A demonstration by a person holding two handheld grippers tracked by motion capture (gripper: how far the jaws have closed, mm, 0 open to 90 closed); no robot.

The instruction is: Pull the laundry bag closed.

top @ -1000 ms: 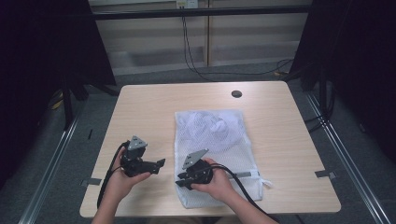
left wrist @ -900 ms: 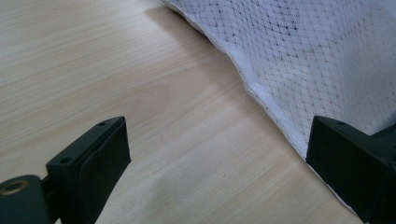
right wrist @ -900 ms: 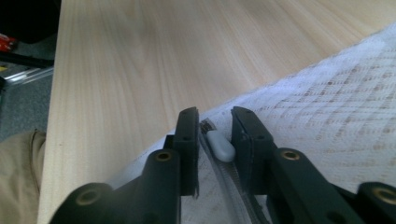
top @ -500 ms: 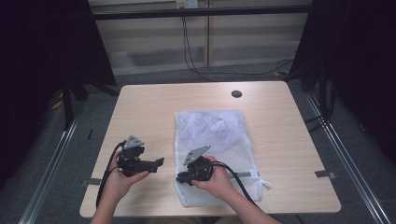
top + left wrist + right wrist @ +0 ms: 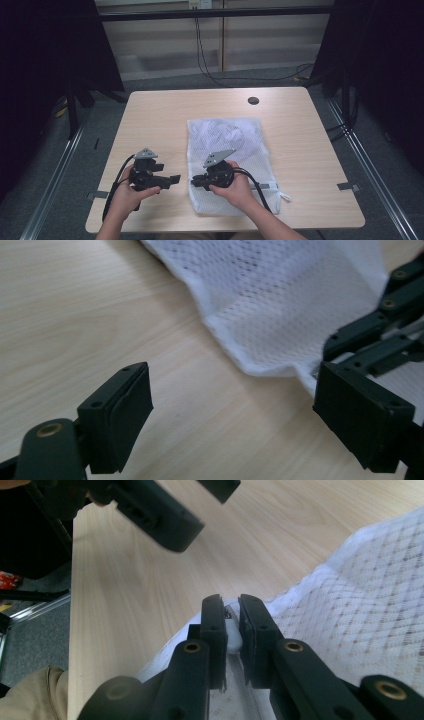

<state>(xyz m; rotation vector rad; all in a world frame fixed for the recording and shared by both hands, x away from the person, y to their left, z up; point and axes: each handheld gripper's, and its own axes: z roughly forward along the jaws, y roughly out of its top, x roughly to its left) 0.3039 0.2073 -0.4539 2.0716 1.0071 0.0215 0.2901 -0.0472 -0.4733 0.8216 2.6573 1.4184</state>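
A white mesh bag (image 5: 235, 145) lies flat on the wooden table (image 5: 160, 120), right of centre. At the bag's near left edge my right gripper (image 5: 193, 182) points left. Its jaws are shut (image 5: 229, 611) on a small white piece of that edge (image 5: 233, 636), at the seam of the mesh (image 5: 360, 615). My left gripper (image 5: 175, 178) faces it from the left, just off the bag. It stands wide open (image 5: 235, 410) over bare wood, the mesh bag's corner (image 5: 280, 305) lying ahead of it and to the right. The left gripper's jaws (image 5: 160, 515) hang above the right gripper's tips.
A round dark cable hole (image 5: 253, 100) sits near the table's far edge. Bare wood lies left of the bag and beyond it. Metal frame rails (image 5: 55, 170) and cables (image 5: 215, 70) run on the floor around the table.
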